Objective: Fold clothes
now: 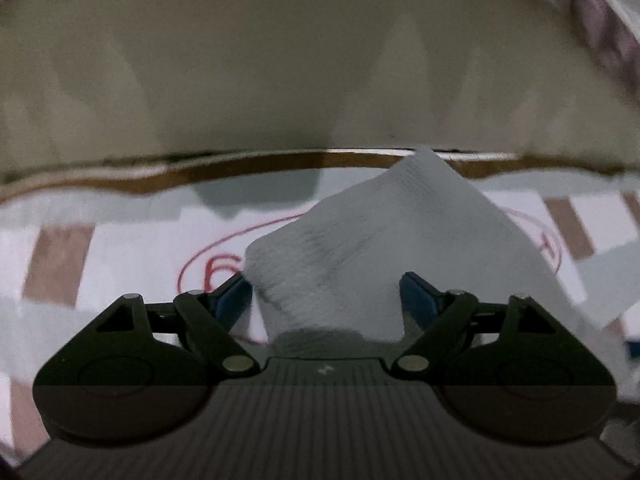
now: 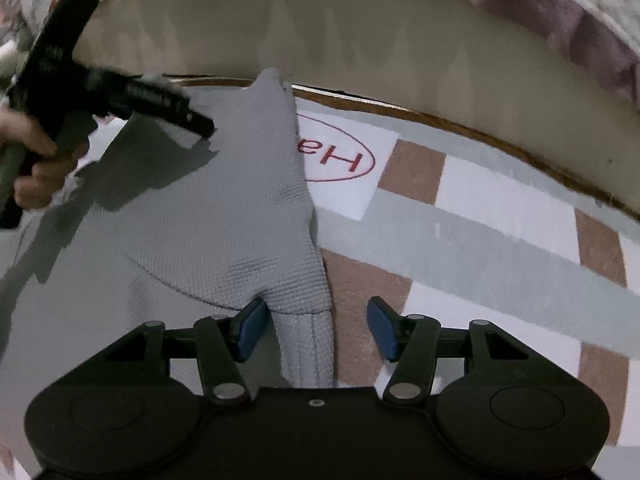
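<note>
A grey waffle-knit garment (image 2: 208, 220) lies spread on a checked mat (image 2: 500, 248), one corner peaking at the mat's far edge. My right gripper (image 2: 318, 324) is open at the garment's near right hem. A folded ridge of cloth lies beside its left pad (image 2: 252, 328), and the right pad is over bare mat. In the left wrist view the garment (image 1: 380, 232) rises in a bunch between the wide-set jaws of my left gripper (image 1: 326, 296), which is open. The right wrist view shows the left gripper (image 2: 200, 124), held by a hand (image 2: 36, 160), just above the cloth and casting a shadow on it.
The mat has grey, white and brown blocks and red ovals with lettering (image 2: 340, 156). A thin wooden strip (image 2: 440, 118) borders its far side, below a beige panel (image 2: 360, 32). Floral purple-trimmed bedding (image 2: 580, 20) hangs above at the right.
</note>
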The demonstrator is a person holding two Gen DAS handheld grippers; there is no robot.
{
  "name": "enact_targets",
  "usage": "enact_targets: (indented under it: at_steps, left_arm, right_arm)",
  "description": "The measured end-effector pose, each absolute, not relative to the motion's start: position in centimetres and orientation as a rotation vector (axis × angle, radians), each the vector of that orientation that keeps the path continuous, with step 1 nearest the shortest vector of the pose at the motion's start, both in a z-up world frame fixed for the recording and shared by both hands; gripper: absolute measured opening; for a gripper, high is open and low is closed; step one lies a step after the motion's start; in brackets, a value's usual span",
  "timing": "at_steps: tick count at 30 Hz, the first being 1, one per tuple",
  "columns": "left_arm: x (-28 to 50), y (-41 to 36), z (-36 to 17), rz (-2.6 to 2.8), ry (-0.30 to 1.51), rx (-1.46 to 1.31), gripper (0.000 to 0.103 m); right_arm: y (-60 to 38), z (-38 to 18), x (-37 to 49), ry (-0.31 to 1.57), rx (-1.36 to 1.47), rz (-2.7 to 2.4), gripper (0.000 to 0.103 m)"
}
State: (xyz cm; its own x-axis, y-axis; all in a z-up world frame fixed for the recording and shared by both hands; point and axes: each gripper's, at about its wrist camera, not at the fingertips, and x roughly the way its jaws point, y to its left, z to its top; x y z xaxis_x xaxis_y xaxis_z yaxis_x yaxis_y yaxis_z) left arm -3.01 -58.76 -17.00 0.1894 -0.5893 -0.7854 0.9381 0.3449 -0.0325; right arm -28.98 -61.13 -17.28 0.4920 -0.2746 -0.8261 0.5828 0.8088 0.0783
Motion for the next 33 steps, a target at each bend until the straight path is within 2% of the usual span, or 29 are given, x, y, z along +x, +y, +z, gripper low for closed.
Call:
enact_targets:
  at_steps: [1, 2, 3, 8, 13, 21, 26, 28, 29, 31, 32, 33]
  left_arm:
    - [-3.5, -58.5, -16.8, -1.173, 0.778, 0.520, 0.053]
    - [-4.0, -58.3, -16.6, -1.201, 0.749, 0.517, 0.016]
    - [-4.5, -58.1, -16.4, -1.228, 0.722, 0.514, 0.012]
    - [-8.0, -53.5, -12.2, -1.344, 0.512, 0.399, 0.011]
    - [-13.2, -41.4, -9.0, -1.505, 0.302, 0.219, 0.011]
    - [-14.9, -33.9, -14.1, -1.468, 0.520, 0.382, 0.013]
    - [-15.8, -32.9, -15.3, -1.447, 0.611, 0.477, 0.015]
    - [-16.4, -32.7, -14.5, -1.471, 0.602, 0.505, 0.019]
    - [-16.6, -32.7, -14.0, -1.488, 0.597, 0.517, 0.025]
    - [-17.1, -32.3, -12.4, -1.571, 0.584, 0.547, 0.026]
    - [-17.7, -31.9, -11.6, -1.626, 0.548, 0.569, 0.031]
    - [-18.2, -31.5, -10.8, -1.676, 0.510, 0.592, 0.041]
  right_arm:
    - [-61.2, -17.3, -29.0, 0.916, 0.376, -0.532, 0.062]
    - [-61.3, -17.4, -29.1, 0.914, 0.378, -0.528, 0.062]
    - [-61.4, -17.4, -29.1, 0.911, 0.380, -0.525, 0.062]
    - [-61.7, -17.6, -29.4, 0.905, 0.388, -0.513, 0.062]
    - [-62.2, -17.7, -29.7, 0.885, 0.432, -0.515, 0.062]
    - [-62.2, -17.5, -29.5, 0.894, 0.460, -0.539, 0.062]
    - [-62.6, -17.5, -30.0, 0.882, 0.513, -0.552, 0.062]
    - [-62.6, -17.6, -30.0, 0.878, 0.518, -0.561, 0.062]
    - [-62.5, -17.6, -30.0, 0.879, 0.511, -0.565, 0.062]
    - [-62.3, -17.6, -29.9, 0.880, 0.500, -0.568, 0.062]
    - [-62.4, -17.6, -30.0, 0.879, 0.504, -0.567, 0.062]
    - [-62.4, -17.6, -30.0, 0.879, 0.509, -0.567, 0.062]
